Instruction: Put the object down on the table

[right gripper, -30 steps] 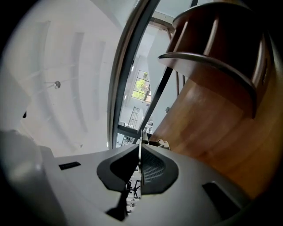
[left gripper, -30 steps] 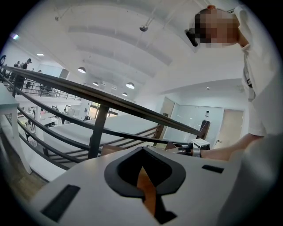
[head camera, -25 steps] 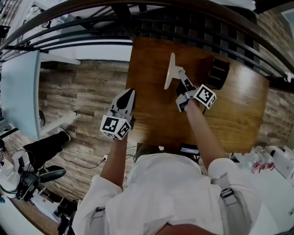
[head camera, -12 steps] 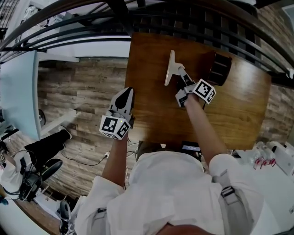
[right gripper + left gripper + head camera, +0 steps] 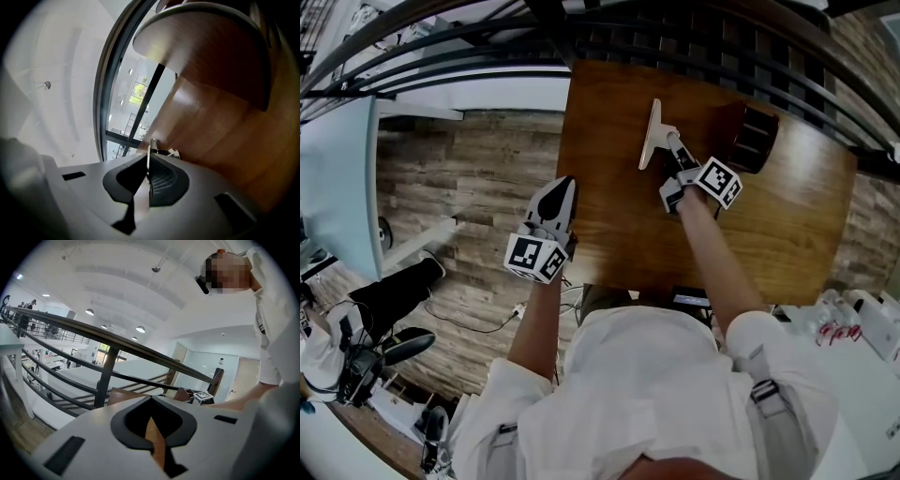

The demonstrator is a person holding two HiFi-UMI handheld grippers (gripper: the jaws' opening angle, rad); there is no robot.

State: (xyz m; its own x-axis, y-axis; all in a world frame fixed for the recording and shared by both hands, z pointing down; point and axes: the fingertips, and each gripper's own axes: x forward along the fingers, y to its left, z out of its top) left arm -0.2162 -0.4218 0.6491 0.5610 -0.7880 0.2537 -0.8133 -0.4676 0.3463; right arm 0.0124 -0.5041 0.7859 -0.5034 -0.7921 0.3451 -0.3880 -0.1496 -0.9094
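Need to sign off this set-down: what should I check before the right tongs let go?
1. Right tongs shut on the flat pale object: ok.
2. Object above the table, inside its edges: ok.
3. Object's lower edge touching the table: cannot tell.
4. Object lying flat: not ok, it is held on edge.
5. Dark container apart from the object: ok.
6. Left tongs shut, empty, away at the table's left edge: ok.
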